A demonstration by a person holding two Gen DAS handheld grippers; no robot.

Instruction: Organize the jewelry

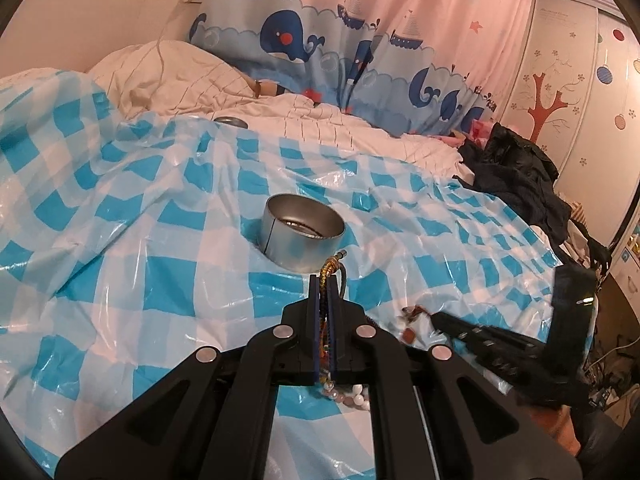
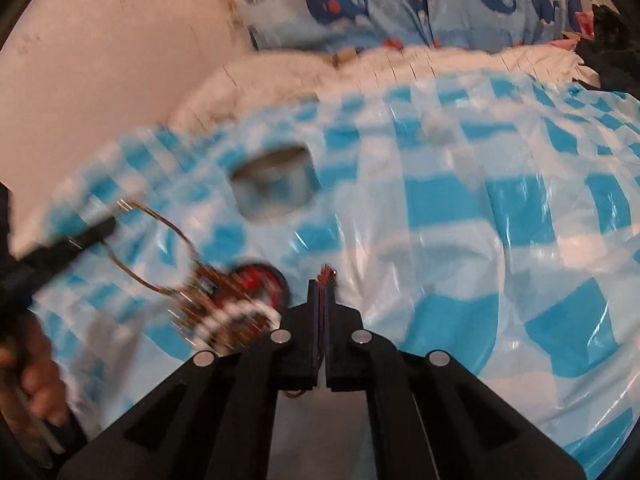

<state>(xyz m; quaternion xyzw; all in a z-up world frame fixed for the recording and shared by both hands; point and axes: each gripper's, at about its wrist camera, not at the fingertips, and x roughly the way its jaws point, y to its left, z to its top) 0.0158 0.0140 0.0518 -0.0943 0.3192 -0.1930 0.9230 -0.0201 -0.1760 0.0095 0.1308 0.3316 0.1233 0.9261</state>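
Note:
A round metal tin (image 1: 303, 236) stands open on the blue-and-white checked plastic sheet (image 1: 160, 240), just beyond my left gripper (image 1: 326, 280). That gripper is shut on a braided gold and multicoloured cord (image 1: 332, 266), whose end sticks up past the tips. White and pink beads (image 1: 352, 394) hang below the jaws. In the blurred right wrist view my right gripper (image 2: 324, 280) is shut on a thin red cord (image 2: 326, 271). To its left lies a tangle of jewelry (image 2: 236, 300) with white beads and a red piece. The tin (image 2: 276, 184) sits farther back.
A metal lid (image 1: 230, 121) lies at the sheet's far edge by the white bedding (image 1: 180, 76). Black clothes (image 1: 516, 176) are heaped at the right. A whale-print curtain (image 1: 320, 40) hangs behind. A person's hand (image 2: 36, 372) holds the left tool.

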